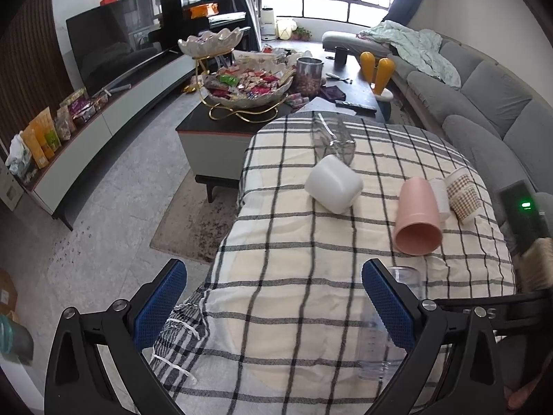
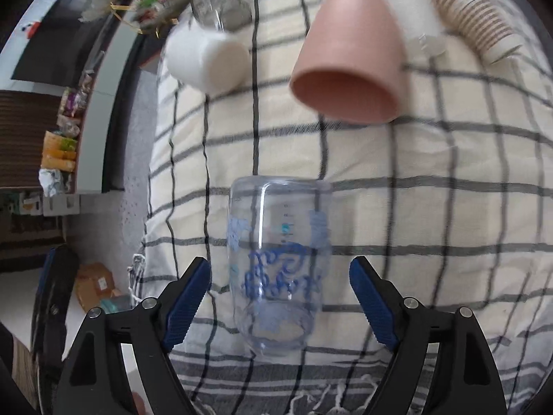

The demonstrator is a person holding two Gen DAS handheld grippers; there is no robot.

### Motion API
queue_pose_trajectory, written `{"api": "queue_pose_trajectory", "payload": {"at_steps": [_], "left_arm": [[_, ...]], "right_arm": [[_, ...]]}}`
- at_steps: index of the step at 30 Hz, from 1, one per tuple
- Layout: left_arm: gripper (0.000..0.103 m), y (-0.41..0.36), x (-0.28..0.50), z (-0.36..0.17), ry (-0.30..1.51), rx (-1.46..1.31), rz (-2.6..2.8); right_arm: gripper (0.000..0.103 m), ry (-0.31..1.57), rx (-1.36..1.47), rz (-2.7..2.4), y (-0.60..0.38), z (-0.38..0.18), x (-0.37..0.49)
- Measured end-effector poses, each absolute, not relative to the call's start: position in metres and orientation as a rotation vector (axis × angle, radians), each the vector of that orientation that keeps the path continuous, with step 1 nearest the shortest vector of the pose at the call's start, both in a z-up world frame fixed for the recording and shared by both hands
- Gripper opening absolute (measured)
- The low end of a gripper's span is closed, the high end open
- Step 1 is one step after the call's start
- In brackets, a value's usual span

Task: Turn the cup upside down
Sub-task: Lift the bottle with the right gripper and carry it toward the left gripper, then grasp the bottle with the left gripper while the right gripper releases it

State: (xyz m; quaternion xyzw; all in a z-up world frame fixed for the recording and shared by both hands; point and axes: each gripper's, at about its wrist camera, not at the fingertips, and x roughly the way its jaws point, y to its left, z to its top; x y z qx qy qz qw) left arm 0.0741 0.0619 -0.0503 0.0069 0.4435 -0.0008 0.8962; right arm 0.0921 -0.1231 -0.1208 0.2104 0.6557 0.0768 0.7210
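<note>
A clear plastic cup with blue print (image 2: 278, 269) stands on the checked cloth (image 2: 432, 180), closed end up and mouth down. It sits between the blue pads of my right gripper (image 2: 280, 301), which is open, the pads apart from the cup's sides. In the left wrist view the same cup (image 1: 390, 325) shows partly behind the right pad of my left gripper (image 1: 274, 311). The left gripper is open and empty above the cloth's near edge.
On the cloth lie a pink cup (image 1: 416, 219) on its side, a white cup (image 1: 333, 185), a patterned paper cup (image 1: 465, 195), a small frosted cup (image 1: 440, 197) and a clear glass (image 1: 333, 136). Beyond are a coffee table with snack bowls (image 1: 247, 86), a grey sofa (image 1: 490, 97) and a TV unit (image 1: 103, 117).
</note>
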Motion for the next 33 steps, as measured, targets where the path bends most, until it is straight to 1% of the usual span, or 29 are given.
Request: {"api": "queue_pose_trajectory", "payload": {"at_steps": [4,9,14,20,26,33], "left_arm": [[0.103,0.041,0.068,-0.049,0.925,0.038,-0.021],[0.103,0.000,0.064,-0.056,0.948,0.091,-0.071],[0.103,-0.036,0.065,-0.066,0.960,0.130,-0.106],[0.103,-0.056,0.076,-0.094,1.024,0.175,-0.109],[0.103,-0.063,0.086,-0.124,1.156,0.224,-0.132],[0.103,-0.075,0.105,-0.146,1.286,0.271,-0.135]], "right_arm": [[0.083,1.301,0.425,0.064,-0.153,-0.093,0.065],[0.088,1.150,0.362,-0.102,-0.193,-0.073,0.028],[0.089,1.071,0.334,-0.210,-0.231,-0.066,0.008],[0.090,0.992,0.308,-0.296,-0.249,-0.064,-0.008],[0.090,0.986,0.292,-0.271,-0.246,-0.074,-0.002],[0.090,1.055,0.355,-0.220,-0.250,-0.102,0.013]]}}
